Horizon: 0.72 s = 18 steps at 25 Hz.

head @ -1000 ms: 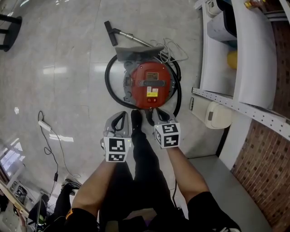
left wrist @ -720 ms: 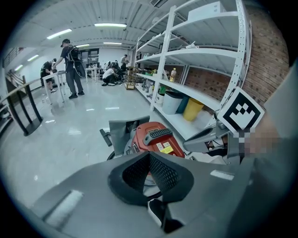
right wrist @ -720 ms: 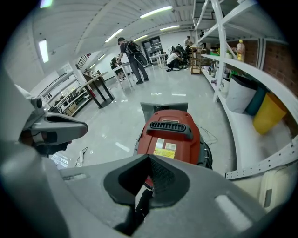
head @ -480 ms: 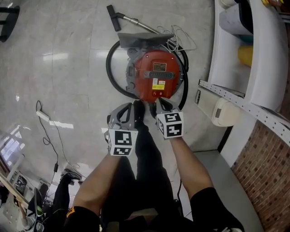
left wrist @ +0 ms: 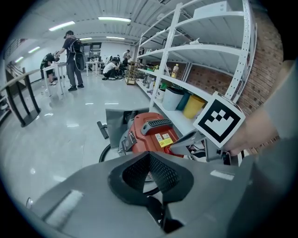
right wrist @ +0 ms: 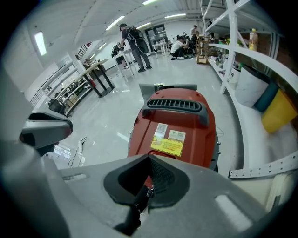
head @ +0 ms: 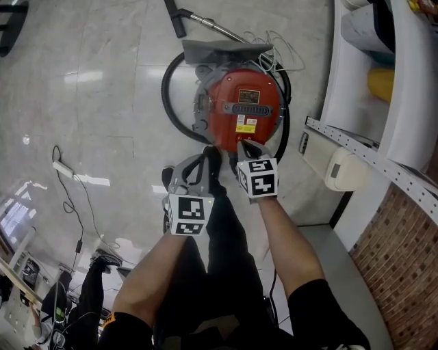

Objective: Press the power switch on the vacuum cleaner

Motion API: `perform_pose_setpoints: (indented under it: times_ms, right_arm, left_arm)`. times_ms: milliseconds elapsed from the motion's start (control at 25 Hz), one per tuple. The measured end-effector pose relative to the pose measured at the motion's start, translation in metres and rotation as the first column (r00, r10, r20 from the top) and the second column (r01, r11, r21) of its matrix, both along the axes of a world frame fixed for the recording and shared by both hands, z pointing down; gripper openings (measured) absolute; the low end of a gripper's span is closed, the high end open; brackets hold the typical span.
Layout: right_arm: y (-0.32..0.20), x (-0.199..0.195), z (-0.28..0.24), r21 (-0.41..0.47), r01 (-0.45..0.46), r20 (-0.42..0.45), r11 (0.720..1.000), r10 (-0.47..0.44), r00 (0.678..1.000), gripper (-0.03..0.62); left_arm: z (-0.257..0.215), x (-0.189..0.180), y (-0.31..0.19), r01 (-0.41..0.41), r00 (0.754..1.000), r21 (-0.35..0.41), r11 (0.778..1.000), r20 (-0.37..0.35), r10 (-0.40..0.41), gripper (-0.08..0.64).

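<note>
A red drum vacuum cleaner point(head: 243, 113) stands on the floor with a grey top handle point(right wrist: 174, 106) and a yellow label point(right wrist: 167, 145). A black hose point(head: 168, 96) loops round it. My right gripper point(head: 248, 146) is shut and empty, its tips over the near edge of the red body. The left gripper point(head: 199, 163) is also shut and empty, just left of and short of the vacuum point(left wrist: 151, 135). No power switch shows clearly; the body's near end lies hidden behind the right jaws.
White shelving point(head: 383, 102) runs along the right, with a white box point(head: 342, 171) at its foot. The vacuum's wand and nozzle point(head: 176, 17) lie beyond it. A power strip with cable point(head: 61, 167) lies on the floor at left. People point(left wrist: 72, 60) stand far off.
Both grippers have moved forward toward the vacuum. The right tips went from short of it to over its near edge, and the view has shifted closer.
</note>
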State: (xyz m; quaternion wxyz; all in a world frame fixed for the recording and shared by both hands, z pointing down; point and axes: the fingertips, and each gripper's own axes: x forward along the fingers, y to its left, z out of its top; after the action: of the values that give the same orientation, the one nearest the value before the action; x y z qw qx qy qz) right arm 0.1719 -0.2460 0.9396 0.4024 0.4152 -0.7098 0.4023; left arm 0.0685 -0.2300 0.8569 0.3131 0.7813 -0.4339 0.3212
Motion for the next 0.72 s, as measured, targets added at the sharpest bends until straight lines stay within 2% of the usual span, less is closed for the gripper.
perform_pose_setpoints:
  times_ms: [720]
  right_arm:
    - [0.0, -0.008, 0.018, -0.052, 0.038, -0.064, 0.998, -0.042, 0.997, -0.008]
  left_arm:
    - [0.002, -0.014, -0.008, 0.009, 1.0, 0.007, 1.0, -0.008, -0.009, 0.015]
